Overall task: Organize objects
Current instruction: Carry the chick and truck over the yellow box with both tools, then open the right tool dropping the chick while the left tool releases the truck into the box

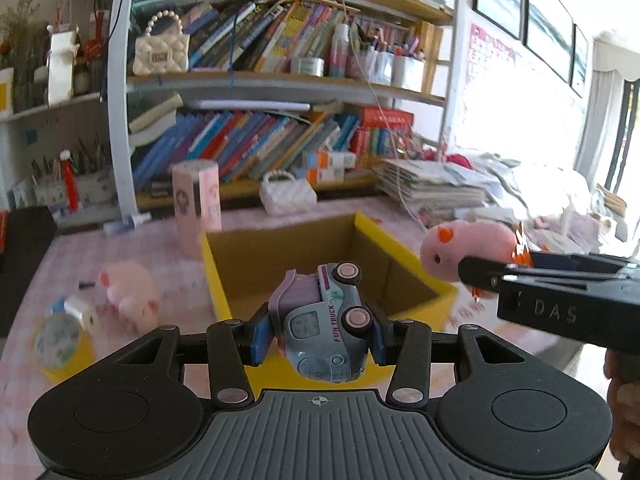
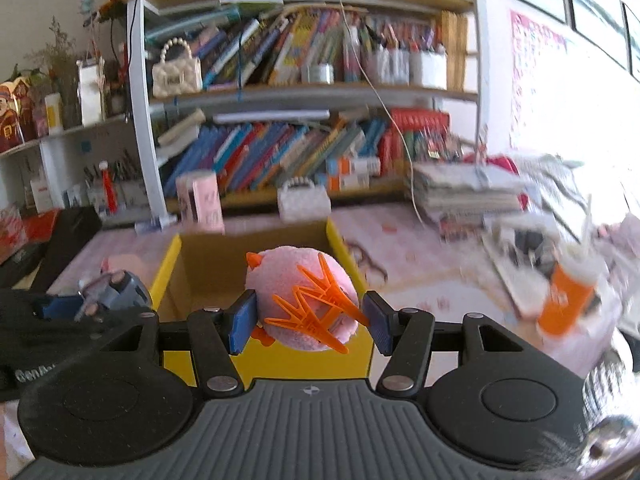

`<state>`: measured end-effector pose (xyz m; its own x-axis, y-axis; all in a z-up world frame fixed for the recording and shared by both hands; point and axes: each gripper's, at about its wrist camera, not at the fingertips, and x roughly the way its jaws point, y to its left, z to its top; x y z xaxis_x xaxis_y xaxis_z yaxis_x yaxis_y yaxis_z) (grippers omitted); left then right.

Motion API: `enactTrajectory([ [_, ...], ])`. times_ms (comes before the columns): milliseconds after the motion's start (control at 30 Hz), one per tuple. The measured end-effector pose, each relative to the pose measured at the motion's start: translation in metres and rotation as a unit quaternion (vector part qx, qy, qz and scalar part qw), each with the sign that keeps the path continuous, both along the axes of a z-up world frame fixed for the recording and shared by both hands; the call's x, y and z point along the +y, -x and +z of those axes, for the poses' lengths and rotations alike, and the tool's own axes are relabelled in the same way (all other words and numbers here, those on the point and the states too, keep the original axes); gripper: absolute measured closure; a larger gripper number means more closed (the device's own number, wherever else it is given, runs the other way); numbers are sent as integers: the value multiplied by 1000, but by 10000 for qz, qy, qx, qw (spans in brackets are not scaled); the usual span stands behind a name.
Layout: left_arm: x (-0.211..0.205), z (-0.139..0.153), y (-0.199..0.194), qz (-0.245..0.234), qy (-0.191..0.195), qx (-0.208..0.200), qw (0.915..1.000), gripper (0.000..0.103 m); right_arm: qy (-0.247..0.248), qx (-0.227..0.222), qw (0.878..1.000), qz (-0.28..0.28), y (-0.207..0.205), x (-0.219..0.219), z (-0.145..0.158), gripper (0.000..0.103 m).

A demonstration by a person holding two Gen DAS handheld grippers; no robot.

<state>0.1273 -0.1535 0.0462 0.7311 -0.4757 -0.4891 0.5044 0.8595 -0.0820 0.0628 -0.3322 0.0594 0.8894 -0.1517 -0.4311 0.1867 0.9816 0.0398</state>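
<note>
The left claw (image 1: 318, 330) is clenched across the flanks of a toy truck (image 1: 324, 320), a small hard plastic thing, probably light and a bit slick, so the flat sides between the wheels look like the soundest place to grip. The right claw (image 2: 308, 322) grasps a pink plush toy (image 2: 300, 300) with orange spikes, soft and squashy, best pinched around its round body, not by the thin spikes. Both claws hover level at the near edge of the open yellow box (image 1: 218, 280) on the counter (image 1: 60, 264).
</note>
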Motion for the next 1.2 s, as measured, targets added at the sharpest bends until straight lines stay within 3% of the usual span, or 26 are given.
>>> enactTrajectory([
  [200, -25, -4, -42, 353, -131, -9, 9993, 58, 203, 48, 9991, 380, -59, -20, 7, 48],
  [500, -48, -28, -84, 858, -580, 314, 9941, 58, 474, 497, 9910, 1153, -128, -29, -18, 48],
  [700, -52, -37, -110, 1142, -673, 529, 9898, 58, 744, 914, 9779, 1729, -166, -31, -39, 48],
  [1200, -65, -59, -152, 1378, -1065, 1183, 9776, 58, 1341, 1425, 9456, 2601, -220, -26, -67, 48],
])
